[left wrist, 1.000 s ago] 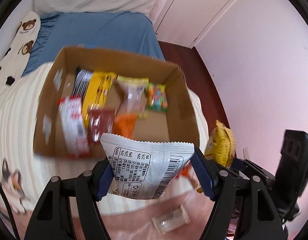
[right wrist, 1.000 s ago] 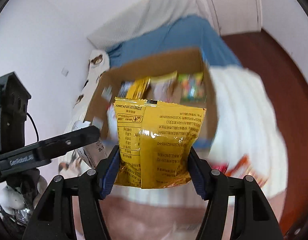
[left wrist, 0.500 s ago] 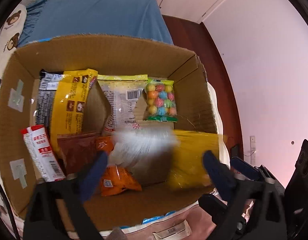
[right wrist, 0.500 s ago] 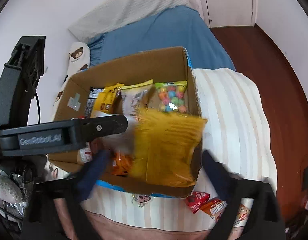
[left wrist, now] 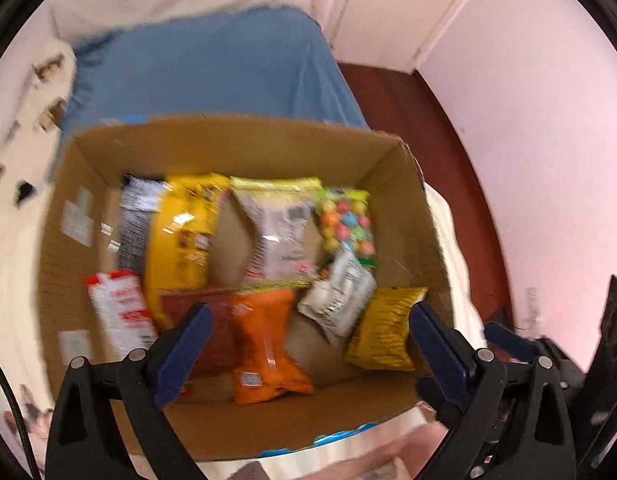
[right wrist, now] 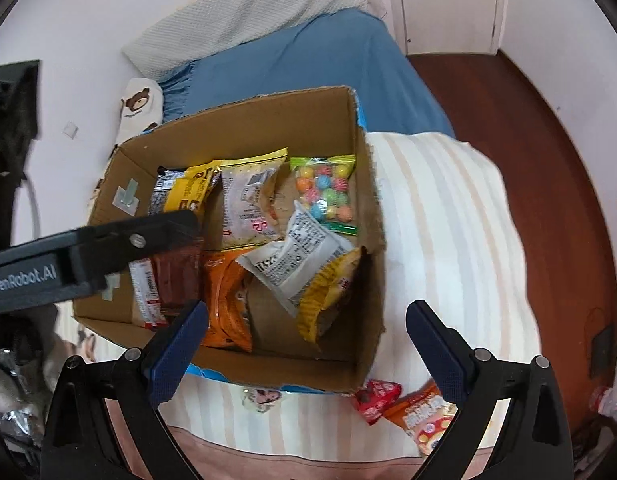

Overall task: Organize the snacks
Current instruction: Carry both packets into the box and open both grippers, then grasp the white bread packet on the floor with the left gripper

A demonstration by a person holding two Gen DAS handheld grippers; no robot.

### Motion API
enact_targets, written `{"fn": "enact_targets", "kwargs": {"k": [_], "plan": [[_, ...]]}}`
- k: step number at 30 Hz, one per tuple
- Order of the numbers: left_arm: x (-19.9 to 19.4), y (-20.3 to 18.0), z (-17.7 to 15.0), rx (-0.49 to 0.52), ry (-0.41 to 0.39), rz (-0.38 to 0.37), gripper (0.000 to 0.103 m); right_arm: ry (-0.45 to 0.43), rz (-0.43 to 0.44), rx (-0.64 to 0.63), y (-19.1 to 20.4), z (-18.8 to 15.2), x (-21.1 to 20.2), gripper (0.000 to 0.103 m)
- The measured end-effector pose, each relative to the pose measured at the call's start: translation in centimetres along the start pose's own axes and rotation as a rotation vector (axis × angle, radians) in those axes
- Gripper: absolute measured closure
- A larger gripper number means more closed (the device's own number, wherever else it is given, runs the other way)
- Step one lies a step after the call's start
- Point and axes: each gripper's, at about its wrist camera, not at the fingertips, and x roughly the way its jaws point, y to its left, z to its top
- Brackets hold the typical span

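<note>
Both my grippers — left (left wrist: 306, 340) and right (right wrist: 306, 340) — hover with fingers apart and empty over the box (right wrist: 364, 344), while loose packets (right wrist: 404, 408) lie on the bed just below my right fingers — the nearer hand.

A bed (right wrist: 448, 216) fills most of the room, covered by a cream striped blanket (right wrist: 460, 248) near the cameras and a blue sheet (right wrist: 308, 64) farther back. A white pillow (right wrist: 248, 12) lies at its head against a pale wall (right wrist: 68, 20), with a bear-print cushion (right wrist: 138, 100) beside it. The floor (right wrist: 540, 128) is dark reddish wood. A white door (left wrist: 388, 4) stands in the corner beside a pinkish wall (left wrist: 528, 120).
</note>
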Motion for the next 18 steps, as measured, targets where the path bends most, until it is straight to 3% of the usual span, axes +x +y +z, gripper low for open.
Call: {"fn": "enact_targets", "kwargs": {"k": [6, 18], "plan": [[-3.7, 0.5, -2.8, 0.006, -0.111, 0.122, 0.003, -0.041, -0.059, -0.033, 1.0, -1.6, -1.9, 0.002], [-8.0, 2.1, -9.4, -0.004, -0.208, 0.207, 0.003, -0.159, -0.083, -0.047, 3.1, -6.0, -6.8, 0.002]]}}
